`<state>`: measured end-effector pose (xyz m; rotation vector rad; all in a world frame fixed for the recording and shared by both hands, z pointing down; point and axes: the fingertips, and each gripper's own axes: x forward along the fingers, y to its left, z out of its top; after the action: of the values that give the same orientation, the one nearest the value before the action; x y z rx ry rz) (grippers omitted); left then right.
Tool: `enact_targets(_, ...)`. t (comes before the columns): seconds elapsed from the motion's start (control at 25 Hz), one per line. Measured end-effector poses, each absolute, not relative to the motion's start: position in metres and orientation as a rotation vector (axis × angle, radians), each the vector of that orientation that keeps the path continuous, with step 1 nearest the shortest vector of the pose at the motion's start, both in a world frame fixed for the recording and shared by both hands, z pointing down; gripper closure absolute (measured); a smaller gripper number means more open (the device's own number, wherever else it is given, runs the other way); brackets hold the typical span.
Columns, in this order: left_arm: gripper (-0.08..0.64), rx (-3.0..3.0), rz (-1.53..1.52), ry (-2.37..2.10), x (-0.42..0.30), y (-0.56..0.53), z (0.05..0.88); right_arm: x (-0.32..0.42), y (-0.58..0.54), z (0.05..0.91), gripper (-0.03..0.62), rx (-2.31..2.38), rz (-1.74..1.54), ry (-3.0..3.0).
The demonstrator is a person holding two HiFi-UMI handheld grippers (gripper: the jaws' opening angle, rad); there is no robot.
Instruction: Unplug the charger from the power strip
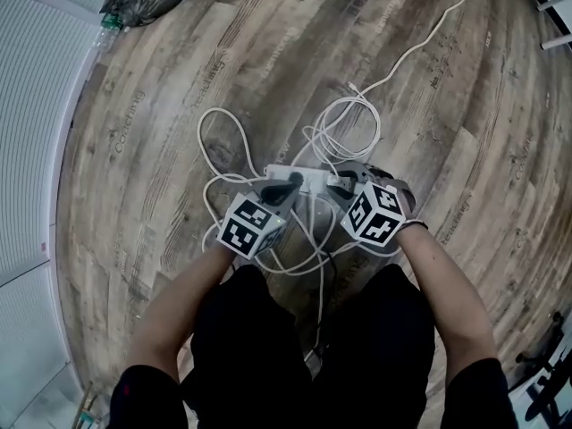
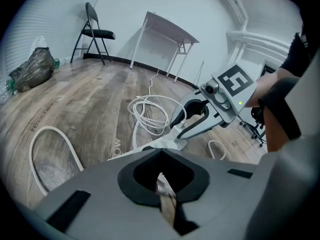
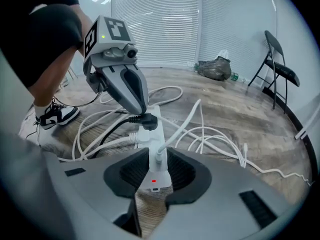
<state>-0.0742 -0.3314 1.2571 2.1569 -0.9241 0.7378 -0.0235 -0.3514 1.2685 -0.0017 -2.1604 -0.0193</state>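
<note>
Power strip — white, oblong, smooth plastic — clamped in right claw; left claw pinched together.

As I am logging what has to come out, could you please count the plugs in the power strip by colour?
Black plug: 1
White: 2, the charger and a second white plug
Total in the power strip: 3
</note>
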Motion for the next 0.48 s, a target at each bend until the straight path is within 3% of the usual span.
enact_targets(0.48,0.543,2.123,0.737,-0.896,-0.0727,-0.3321,1.2606,-0.0242,-0.3478,1.2670,0.485,-0.044,-0.072,-2.135)
